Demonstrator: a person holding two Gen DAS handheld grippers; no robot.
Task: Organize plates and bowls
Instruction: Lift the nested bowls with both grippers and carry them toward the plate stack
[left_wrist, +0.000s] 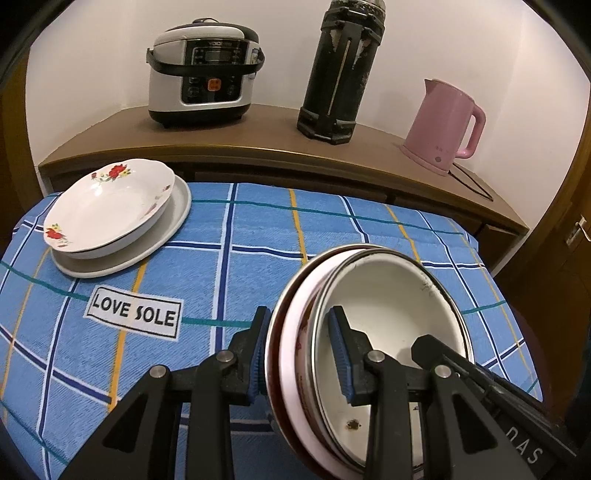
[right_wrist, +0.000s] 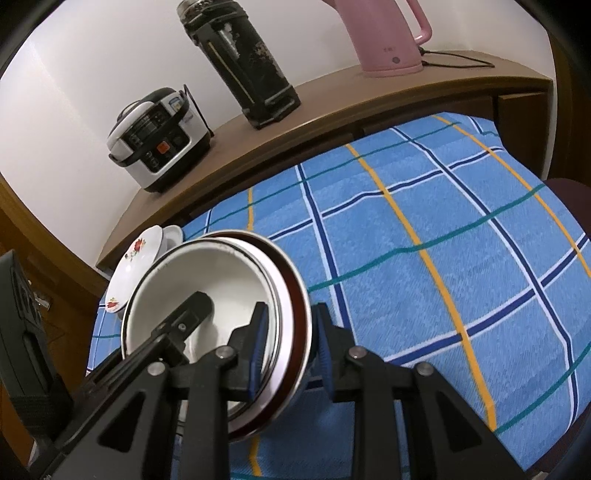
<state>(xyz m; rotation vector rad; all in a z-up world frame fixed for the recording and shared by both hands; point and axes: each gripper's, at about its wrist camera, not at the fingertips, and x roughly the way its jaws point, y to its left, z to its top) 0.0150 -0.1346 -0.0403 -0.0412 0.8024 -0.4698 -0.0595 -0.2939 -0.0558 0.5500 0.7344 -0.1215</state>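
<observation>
Left gripper (left_wrist: 301, 354) reaching in low, jaws clamped on the rim of nested enamel bowls (left_wrist: 391, 325), right gripper (right_wrist: 290, 349) opposite, jaws straddling the far rim (right_wrist: 291, 295), contact unclear

Nested white bowls (left_wrist: 391, 314) tilted over cloth; floral dish (left_wrist: 110, 203) on plate (left_wrist: 162, 236)

We see a blue plaid cloth (left_wrist: 207, 258) printed with a "LOVE SOLE" label (left_wrist: 133, 312). Behind it runs a brown wooden counter (left_wrist: 258, 136) against a white wall. On the counter we find a silver and black rice cooker (left_wrist: 204, 74), a tall black thermos (left_wrist: 341, 70) and, furthest right, a pink electric kettle (left_wrist: 441, 127) with its black cord (left_wrist: 474, 182).
</observation>
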